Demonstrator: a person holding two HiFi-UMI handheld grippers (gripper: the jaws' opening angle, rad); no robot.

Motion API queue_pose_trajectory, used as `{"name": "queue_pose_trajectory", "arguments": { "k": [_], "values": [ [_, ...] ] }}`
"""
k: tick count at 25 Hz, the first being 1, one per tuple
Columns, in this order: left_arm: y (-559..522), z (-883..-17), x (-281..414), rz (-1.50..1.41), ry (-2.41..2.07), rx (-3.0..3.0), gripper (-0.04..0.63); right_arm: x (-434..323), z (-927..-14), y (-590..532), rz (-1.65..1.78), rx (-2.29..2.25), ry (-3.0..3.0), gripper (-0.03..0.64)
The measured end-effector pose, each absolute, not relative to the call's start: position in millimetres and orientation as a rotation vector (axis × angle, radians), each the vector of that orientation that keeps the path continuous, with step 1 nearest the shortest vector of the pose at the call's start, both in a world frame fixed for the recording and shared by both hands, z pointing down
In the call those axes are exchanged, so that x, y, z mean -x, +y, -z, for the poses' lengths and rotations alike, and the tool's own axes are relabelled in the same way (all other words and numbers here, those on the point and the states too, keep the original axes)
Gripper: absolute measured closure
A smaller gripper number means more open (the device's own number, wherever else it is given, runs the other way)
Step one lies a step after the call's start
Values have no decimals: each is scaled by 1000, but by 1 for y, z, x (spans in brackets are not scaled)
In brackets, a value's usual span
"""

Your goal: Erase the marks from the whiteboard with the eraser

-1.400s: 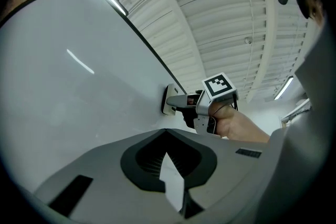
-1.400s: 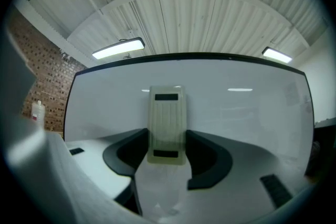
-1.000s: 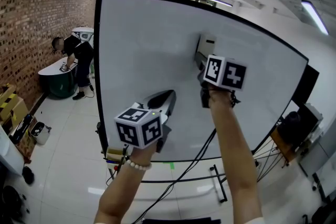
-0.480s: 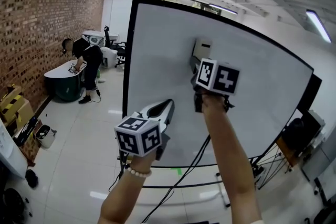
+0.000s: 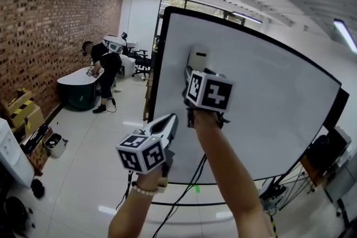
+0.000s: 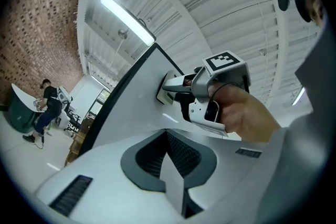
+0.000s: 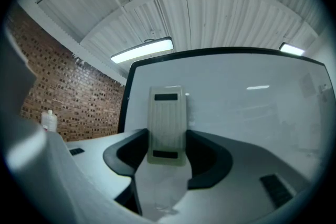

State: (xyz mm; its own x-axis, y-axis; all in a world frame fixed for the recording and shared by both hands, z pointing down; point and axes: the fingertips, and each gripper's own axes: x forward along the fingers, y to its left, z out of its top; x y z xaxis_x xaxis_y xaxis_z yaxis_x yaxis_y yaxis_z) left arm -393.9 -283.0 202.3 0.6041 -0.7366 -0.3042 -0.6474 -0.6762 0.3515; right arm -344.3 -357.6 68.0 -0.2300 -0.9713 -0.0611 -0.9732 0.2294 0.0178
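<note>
As my right gripper, clamped on the cream ribbed eraser, has swept toward 9 o'clock, the black-framed whiteboard shows no marks; left gripper closed, empty.

Left gripper, right gripper: white, black-white marker cubes (bead bracelet, left wrist).

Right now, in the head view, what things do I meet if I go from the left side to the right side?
Brick wall → person bending forward → left claw → eraser → bare right part of the whiteboard.
</note>
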Motion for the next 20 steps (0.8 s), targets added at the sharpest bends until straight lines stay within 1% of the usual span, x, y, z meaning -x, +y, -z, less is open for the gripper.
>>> {"name": "queue_pose_trajectory", "arguments": {
  "k": [10, 20],
  "values": [
    [-281, -214, 463, 685, -1245, -2571, 597, 432, -98, -356, -120, 1888, 2504, 366],
    [-273, -223, 496, 715, -1298, -2512, 597, 456, -151, -360, -54, 1830, 2557, 366]
  ]
}}
